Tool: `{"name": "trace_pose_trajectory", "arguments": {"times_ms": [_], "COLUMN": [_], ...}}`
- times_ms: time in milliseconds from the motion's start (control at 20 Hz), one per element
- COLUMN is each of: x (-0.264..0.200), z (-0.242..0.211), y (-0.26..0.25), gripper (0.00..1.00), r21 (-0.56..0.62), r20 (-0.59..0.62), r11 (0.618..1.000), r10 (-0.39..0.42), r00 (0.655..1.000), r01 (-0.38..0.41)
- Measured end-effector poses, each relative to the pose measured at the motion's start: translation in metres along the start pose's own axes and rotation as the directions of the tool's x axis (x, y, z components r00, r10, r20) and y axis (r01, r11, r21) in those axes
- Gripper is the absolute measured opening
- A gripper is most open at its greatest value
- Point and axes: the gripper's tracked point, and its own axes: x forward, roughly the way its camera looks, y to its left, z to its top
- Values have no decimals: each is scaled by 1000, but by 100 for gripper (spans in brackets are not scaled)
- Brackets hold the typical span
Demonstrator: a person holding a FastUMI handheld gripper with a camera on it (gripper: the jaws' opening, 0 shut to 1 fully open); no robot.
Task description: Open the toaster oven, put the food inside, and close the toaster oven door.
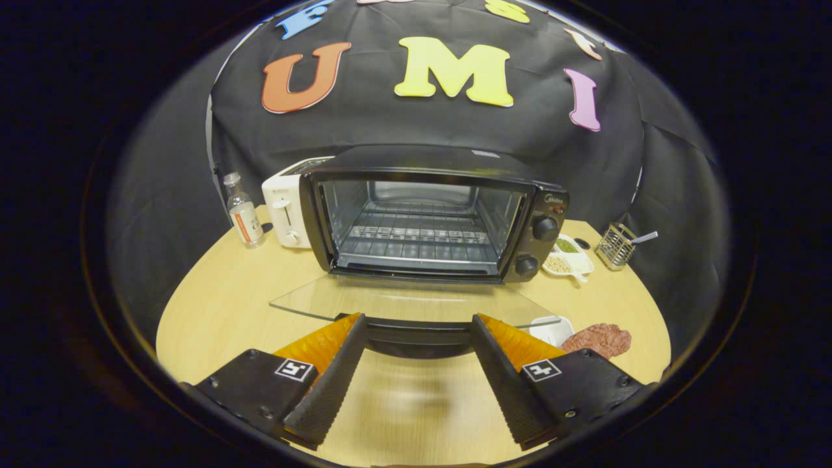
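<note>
Black toaster oven, one, on a pale wooden table; glass door folded down flat, its handle lying between the tips of the gripper, whose fingers stand spread apart and clamp nothing. Oven cavity holds one wire rack, bare. Two control knobs on its right panel. Reddish-brown food, one piece, lies on the table beside the right finger, next to a white dish. White divided dish holds green and tan grains. Wire caddy holds one utensil. One white toaster; one clear bottle.
</note>
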Motion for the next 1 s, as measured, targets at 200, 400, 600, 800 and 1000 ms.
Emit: {"name": "trace_pose_trajectory", "arguments": {"times_ms": [200,400,600,800,1000], "x": [8,31,26,11,-14], "z": [-43,-68,-60,-45,-18], "y": [-1,3,3,-12,-52], "gripper": [100,100,100,100,100], "r21": [-8,29,15,13,10], "r20": [-104,-181,-166,-144,-86], "r11": [1000,997,996,992,989], "r10": [2,69,93,126,149], "r00": [995,981,982,982,985], "r01": [-3,-65,-91,-125,-149]}}
